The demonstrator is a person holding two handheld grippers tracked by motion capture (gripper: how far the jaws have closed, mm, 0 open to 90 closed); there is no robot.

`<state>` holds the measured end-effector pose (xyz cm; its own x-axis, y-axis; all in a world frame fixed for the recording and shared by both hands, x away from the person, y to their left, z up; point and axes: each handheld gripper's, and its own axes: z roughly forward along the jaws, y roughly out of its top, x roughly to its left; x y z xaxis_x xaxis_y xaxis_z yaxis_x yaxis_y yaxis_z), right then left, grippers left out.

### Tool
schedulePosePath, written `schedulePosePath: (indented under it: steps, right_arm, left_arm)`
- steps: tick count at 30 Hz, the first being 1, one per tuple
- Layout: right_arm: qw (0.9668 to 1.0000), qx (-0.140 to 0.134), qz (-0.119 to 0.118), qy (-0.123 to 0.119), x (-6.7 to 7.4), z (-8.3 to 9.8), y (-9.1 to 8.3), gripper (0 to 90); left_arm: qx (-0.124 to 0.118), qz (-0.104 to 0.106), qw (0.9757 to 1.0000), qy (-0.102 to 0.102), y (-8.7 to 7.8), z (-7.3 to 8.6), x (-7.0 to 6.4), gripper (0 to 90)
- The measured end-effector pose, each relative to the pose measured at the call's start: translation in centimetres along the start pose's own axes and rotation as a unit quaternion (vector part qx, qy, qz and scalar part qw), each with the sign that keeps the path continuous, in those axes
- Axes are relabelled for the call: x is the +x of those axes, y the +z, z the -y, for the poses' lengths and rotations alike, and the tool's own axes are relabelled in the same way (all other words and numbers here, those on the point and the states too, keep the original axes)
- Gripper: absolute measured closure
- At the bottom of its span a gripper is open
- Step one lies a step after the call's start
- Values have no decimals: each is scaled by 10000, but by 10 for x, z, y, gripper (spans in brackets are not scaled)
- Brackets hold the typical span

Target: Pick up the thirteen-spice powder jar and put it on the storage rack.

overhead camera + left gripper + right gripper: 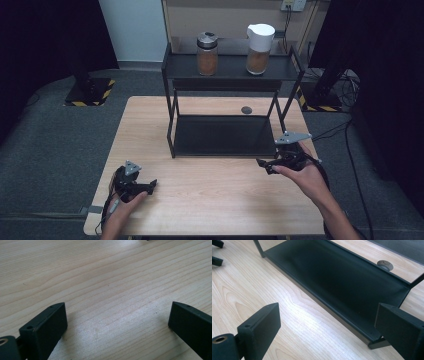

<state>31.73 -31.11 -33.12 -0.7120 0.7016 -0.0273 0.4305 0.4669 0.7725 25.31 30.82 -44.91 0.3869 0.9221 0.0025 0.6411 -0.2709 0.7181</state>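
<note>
The left gripper [150, 186] lay low at the near left of the bench [210, 195], fingers [43, 330] spread and empty. The right gripper [265, 165], fingers [259, 327] also spread and empty, hovered just beside the rack's [222, 135] near right corner.

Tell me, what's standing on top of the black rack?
Two jars stand on the black rack's top shelf: a jar with a silver lid and a jar with a white lid, both holding something brownish. The bottom shelf is bare. What the brown stuff is can't be told.
</note>
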Motion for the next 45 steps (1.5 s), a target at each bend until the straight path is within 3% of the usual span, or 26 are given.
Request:
schedulePosePath:
  steps: [20, 30, 45]
  right_arm:
    - [9997, 202, -19, 126, -1, 38, 16, 62]
    - [9995, 178, -74, 265, -3, 58, 24, 58]
    - [9989, 353, -116, 283, 1, 75, 38, 62]
  left_arm:
    - [-2, -12, 10000, -5, 0, 0, -1, 10]
    - [-2, -14, 10000, -4, 0, 0, -1, 10]
    - [-2, -19, 10000, -5, 0, 0, -1, 10]
